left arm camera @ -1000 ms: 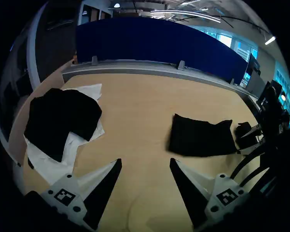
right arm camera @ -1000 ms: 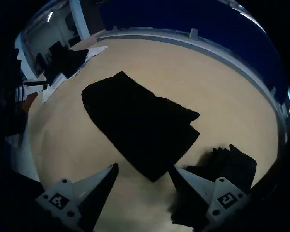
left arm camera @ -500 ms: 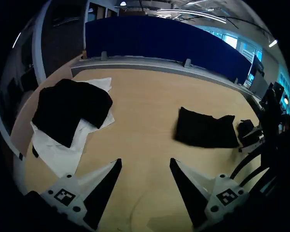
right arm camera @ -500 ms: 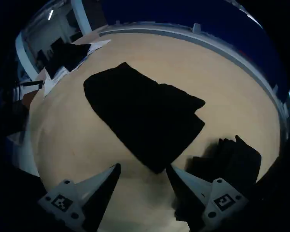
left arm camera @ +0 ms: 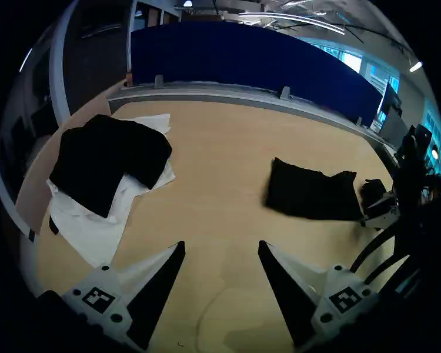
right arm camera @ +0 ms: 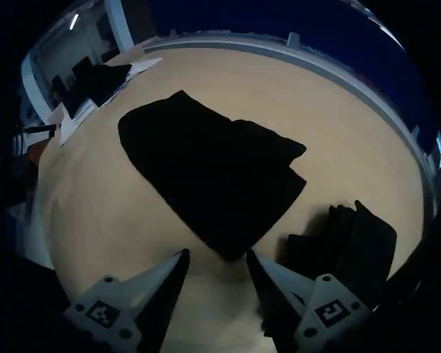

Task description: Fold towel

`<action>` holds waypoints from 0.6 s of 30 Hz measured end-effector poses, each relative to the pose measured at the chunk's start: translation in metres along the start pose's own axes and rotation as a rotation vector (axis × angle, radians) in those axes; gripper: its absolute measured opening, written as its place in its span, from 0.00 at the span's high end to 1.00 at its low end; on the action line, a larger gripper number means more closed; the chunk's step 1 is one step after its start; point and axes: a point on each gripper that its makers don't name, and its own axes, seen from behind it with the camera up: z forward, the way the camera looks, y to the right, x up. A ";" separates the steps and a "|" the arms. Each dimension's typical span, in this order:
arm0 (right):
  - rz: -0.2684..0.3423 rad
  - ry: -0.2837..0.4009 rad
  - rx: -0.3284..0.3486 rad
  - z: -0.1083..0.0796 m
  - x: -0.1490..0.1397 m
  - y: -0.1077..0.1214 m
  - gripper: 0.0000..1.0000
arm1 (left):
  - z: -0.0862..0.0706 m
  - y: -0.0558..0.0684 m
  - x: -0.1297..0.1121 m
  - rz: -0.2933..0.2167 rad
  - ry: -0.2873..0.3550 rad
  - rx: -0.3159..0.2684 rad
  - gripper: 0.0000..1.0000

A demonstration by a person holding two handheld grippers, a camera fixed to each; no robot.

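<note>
Right gripper point(right arm camera: 217, 253) hung low over the worktop point(right arm camera: 350, 123) with its jaws parted by a moderate gap and nothing between them. The nearest corner of the black towel point(right arm camera: 214, 170) lay just ahead of that gap, almost between the fingertips. From that corner the towel's long axis ran diagonally away to the far left, so its near long edge slanted off past the left-hand finger. Left gripper point(left arm camera: 221, 243) was likewise parted and empty over bare worktop, and from there the towel lay well apart, ahead and to the right, with its long side across the view. By my judgement the right gripper was far the nearer, and a grasp would turn on that near corner. In the right gripper view a separate dark heap of cloth point(right arm camera: 350, 247) sat just beside the right-hand finger, near the towel's short edge. The left gripper view took in the towel's whole low outline, and also a black cloth point(left arm camera: 106, 159) lying on a white cloth point(left arm camera: 91, 235) at the far left.
</note>
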 end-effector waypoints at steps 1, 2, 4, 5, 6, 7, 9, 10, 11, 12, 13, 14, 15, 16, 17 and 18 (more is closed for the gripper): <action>0.002 -0.001 -0.001 0.001 0.000 0.000 0.32 | 0.000 0.000 -0.001 0.000 -0.001 0.000 0.08; 0.004 -0.003 -0.002 0.001 -0.001 0.001 0.32 | 0.000 0.000 -0.001 -0.001 -0.002 0.000 0.08; 0.006 -0.008 -0.007 0.003 -0.002 0.002 0.34 | -0.001 0.000 -0.002 -0.001 -0.004 -0.001 0.08; 0.005 -0.011 -0.010 0.004 -0.003 0.002 0.36 | -0.001 0.000 -0.003 -0.001 -0.004 -0.001 0.08; 0.005 -0.014 -0.013 0.005 -0.003 0.003 0.39 | -0.001 0.000 -0.004 0.000 -0.005 -0.001 0.08; 0.006 -0.016 -0.014 0.006 -0.004 0.003 0.40 | -0.001 0.000 -0.004 0.000 -0.005 -0.002 0.08; 0.007 -0.020 -0.016 0.007 -0.005 0.004 0.42 | -0.002 -0.001 -0.005 0.000 -0.006 -0.003 0.08; 0.009 -0.021 -0.016 0.008 -0.005 0.004 0.46 | -0.002 -0.001 -0.005 0.000 -0.006 -0.003 0.08; 0.010 -0.021 -0.015 0.008 -0.005 0.003 0.50 | -0.003 -0.001 -0.006 0.000 -0.007 -0.003 0.08; 0.012 -0.022 -0.014 0.009 -0.005 0.003 0.55 | -0.003 -0.001 -0.006 0.000 -0.008 -0.004 0.08; 0.015 -0.021 -0.014 0.009 -0.005 0.003 0.57 | -0.003 -0.001 -0.007 -0.001 -0.010 -0.004 0.08; 0.017 -0.021 -0.013 0.009 -0.005 0.003 0.57 | -0.003 -0.001 -0.008 -0.002 -0.012 -0.004 0.08; 0.020 -0.020 -0.013 0.010 -0.004 0.003 0.57 | -0.003 -0.001 -0.008 -0.003 -0.013 -0.005 0.08; 0.022 -0.020 -0.013 0.010 -0.004 0.004 0.57 | -0.002 -0.002 -0.009 -0.004 -0.014 -0.005 0.08; 0.024 -0.020 -0.013 0.010 -0.004 0.004 0.58 | -0.002 -0.002 -0.009 -0.005 -0.015 -0.006 0.08; 0.026 -0.020 -0.014 0.011 -0.004 0.004 0.61 | -0.001 -0.002 -0.009 -0.006 -0.016 -0.006 0.08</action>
